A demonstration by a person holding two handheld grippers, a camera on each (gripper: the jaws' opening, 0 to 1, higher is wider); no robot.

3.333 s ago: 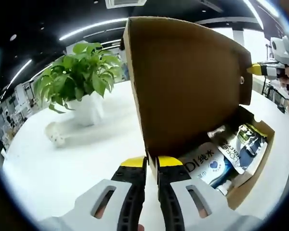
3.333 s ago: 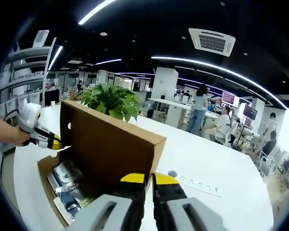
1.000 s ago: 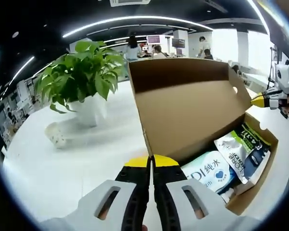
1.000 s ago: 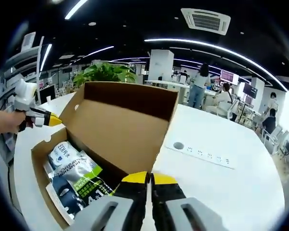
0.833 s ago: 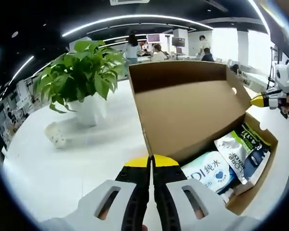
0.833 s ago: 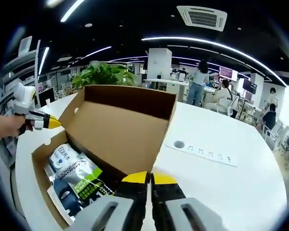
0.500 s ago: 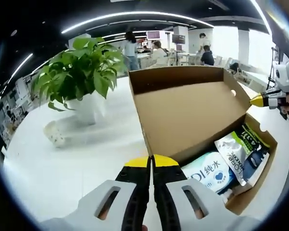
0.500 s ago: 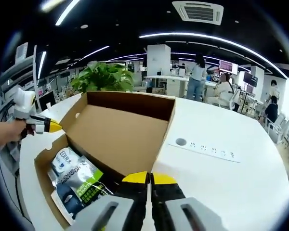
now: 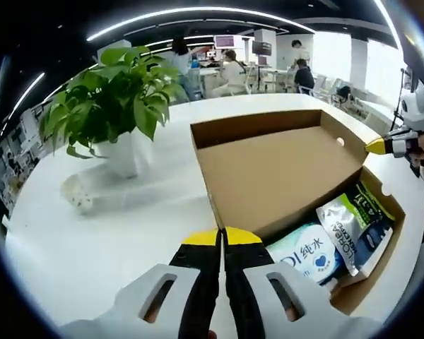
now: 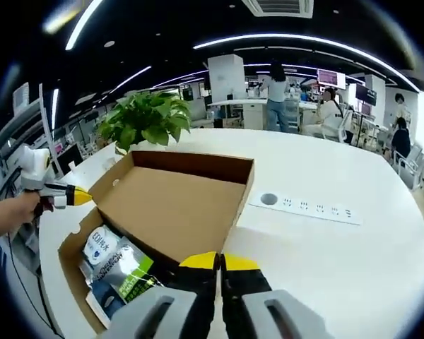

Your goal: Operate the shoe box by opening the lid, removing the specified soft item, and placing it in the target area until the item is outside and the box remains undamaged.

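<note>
The white and blue pack [image 9: 307,254] in the box [image 9: 381,233] reads "DI" and "纯水" beside a blue heart. In the right gripper view it [image 10: 99,246] reads "EDI". Print on the green pack [image 9: 355,227] is too small to read.

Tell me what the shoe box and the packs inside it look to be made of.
Shoe box: plain brown cardboard, matte, with raw folded edges and a punched hole. White-and-blue pack and green-black pack: apparently glossy plastic film, since they crinkle and catch highlights.

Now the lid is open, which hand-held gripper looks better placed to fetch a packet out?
Probably the right hand-held gripper: its tips sit right beside the green packet in the shoe box. The left hand-held gripper seems a little farther from it.
</note>
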